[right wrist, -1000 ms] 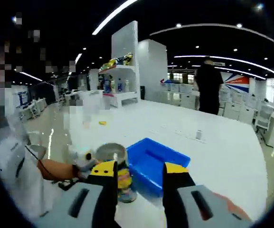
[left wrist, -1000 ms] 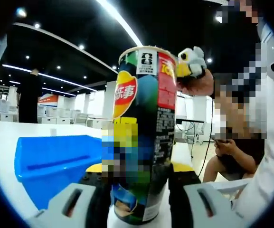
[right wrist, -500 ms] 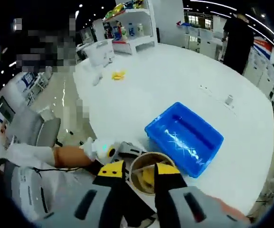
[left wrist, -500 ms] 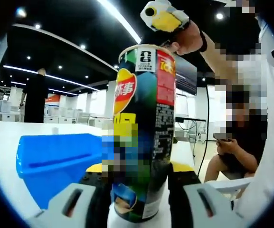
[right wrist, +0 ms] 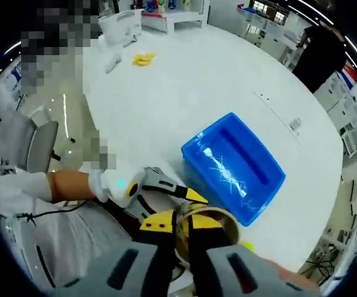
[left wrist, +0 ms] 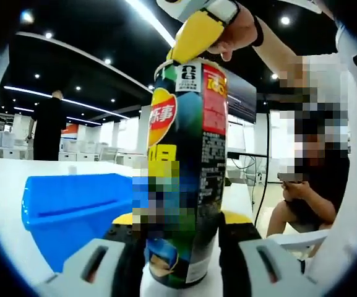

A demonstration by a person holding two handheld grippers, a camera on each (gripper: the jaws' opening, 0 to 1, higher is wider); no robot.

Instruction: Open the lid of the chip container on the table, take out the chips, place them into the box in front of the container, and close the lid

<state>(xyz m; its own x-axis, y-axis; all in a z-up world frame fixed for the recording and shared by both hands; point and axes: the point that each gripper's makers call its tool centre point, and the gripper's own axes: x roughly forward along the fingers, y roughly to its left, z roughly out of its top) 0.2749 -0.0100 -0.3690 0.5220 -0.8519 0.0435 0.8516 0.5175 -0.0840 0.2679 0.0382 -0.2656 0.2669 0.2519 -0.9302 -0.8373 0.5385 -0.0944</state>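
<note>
The tall cylindrical chip container with a dark printed label (left wrist: 184, 173) stands upright near the edge of the white bench (right wrist: 184, 93), lid off, clamped between the black, yellow-tipped jaws of the left tongs (left wrist: 181, 224). From above, the right tongs (right wrist: 177, 224) reach down into its open mouth (right wrist: 210, 224) with jaws drawn narrow; I cannot tell whether they grip any chips. The blue rectangular plastic box (right wrist: 234, 166) sits just beside the container, farther in from the bench edge.
</note>
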